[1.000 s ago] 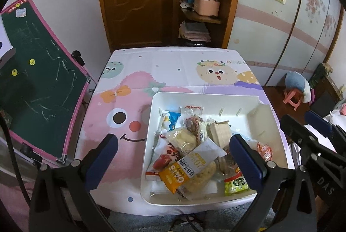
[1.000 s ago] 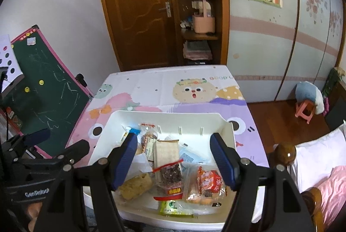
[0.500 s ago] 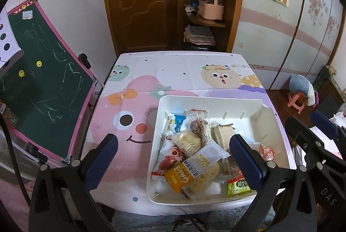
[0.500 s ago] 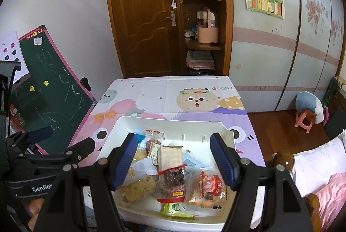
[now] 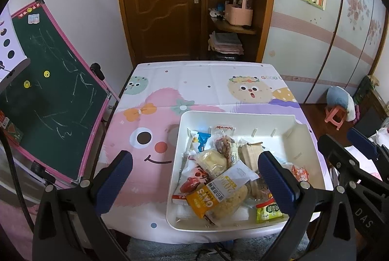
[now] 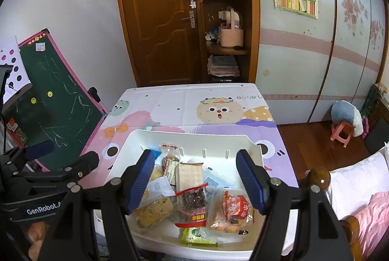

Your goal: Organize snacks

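A white plastic bin (image 5: pixel 243 115) (image 6: pixel 194 137) sits at the near right of the cartoon-print table. It holds several wrapped snacks: an orange oats packet (image 5: pixel 204 200), a green packet (image 5: pixel 268 211), a blue wrapper (image 5: pixel 203 138), a dark dried-fruit pack (image 6: pixel 194 200) and a red-and-white bag (image 6: pixel 233 210). My left gripper (image 5: pixel 194 159) hovers open above the bin's left wall, holding nothing. Over the middle of the bin my right gripper (image 6: pixel 194 159) is also open and empty. Neither touches a snack.
A green chalkboard with a pink frame (image 5: pixel 48 103) leans close to the table's left side. Behind the table are a wooden door (image 5: pixel 165 5) and corner shelves (image 5: pixel 233 25). A pink stool (image 6: pixel 341 134) and bedding (image 6: pixel 364 188) lie to the right.
The bin and table sit slightly lower in both views than a second ago. Both grippers stand as wide as before, and no snack has moved.
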Action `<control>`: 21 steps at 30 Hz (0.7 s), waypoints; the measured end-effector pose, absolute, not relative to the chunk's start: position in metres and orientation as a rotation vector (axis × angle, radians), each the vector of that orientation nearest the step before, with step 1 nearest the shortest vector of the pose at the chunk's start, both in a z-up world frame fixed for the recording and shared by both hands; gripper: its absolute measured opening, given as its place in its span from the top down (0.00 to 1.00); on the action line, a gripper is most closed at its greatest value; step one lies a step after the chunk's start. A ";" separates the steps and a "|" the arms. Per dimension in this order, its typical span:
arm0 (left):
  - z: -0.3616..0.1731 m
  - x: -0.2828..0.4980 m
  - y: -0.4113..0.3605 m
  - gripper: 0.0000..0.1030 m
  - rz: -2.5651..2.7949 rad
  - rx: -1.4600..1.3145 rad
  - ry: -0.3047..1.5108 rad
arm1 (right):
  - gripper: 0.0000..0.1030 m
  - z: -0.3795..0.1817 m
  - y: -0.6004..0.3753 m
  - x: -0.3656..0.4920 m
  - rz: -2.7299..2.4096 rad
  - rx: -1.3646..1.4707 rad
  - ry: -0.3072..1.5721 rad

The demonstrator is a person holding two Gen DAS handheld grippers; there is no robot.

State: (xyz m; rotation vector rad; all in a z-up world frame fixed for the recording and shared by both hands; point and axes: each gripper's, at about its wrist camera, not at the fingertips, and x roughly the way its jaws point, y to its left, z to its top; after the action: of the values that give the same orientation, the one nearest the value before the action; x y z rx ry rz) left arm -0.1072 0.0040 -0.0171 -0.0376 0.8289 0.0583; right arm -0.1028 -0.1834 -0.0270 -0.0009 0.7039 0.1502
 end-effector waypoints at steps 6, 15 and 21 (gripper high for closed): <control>-0.017 -0.108 0.004 0.00 0.057 -0.038 0.827 | 0.32 -0.027 -0.184 -0.103 0.149 0.000 0.705; -0.017 -0.108 0.003 0.00 0.058 -0.037 0.824 | 0.32 -0.028 -0.182 -0.102 0.145 -0.001 0.703; -0.016 -0.109 0.004 0.00 0.059 -0.036 0.823 | 0.32 -0.028 -0.182 -0.103 0.144 -0.003 0.701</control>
State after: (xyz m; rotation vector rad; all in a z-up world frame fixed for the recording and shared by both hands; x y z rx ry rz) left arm -0.1086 0.0040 -0.0159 -0.0363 0.8231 0.0588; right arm -0.1028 -0.1816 -0.0277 -0.0028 0.7009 0.1440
